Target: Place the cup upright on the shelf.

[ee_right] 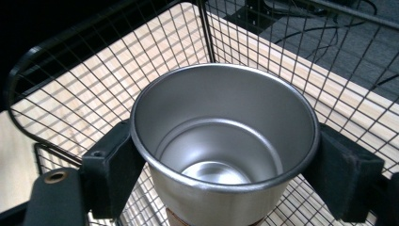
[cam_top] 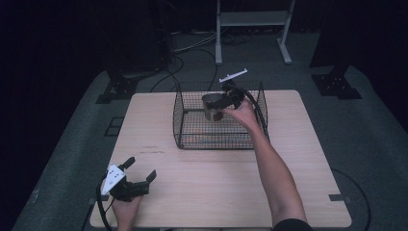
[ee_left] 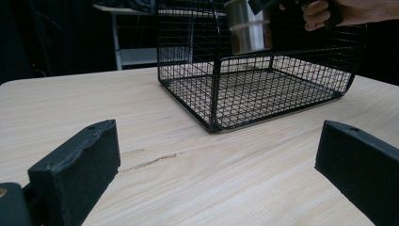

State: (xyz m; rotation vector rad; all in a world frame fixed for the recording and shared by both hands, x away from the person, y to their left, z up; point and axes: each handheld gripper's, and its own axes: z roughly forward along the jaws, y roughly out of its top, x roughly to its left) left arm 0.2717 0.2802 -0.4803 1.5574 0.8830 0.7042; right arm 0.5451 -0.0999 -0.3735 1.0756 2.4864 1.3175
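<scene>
A steel cup (ee_right: 221,141) with a tan band near its base hangs upright above the floor of a black wire basket (cam_top: 185,122). My right gripper (cam_top: 217,102) is shut on the cup (cam_top: 212,107), one black jaw on each side of its rim. The cup (ee_left: 248,27) is also seen above the basket (ee_left: 244,94) in the left gripper view, held from the right by a hand. My left gripper (cam_top: 139,172) rests low over the table's near left corner, open, with bare wood between its jaws.
The wooden table (cam_top: 216,192) carries the basket at its far middle. A faint scratch (ee_left: 150,161) marks the wood ahead of the left gripper. Cables (cam_top: 178,62) and a white stand (cam_top: 252,19) lie on the floor beyond the table.
</scene>
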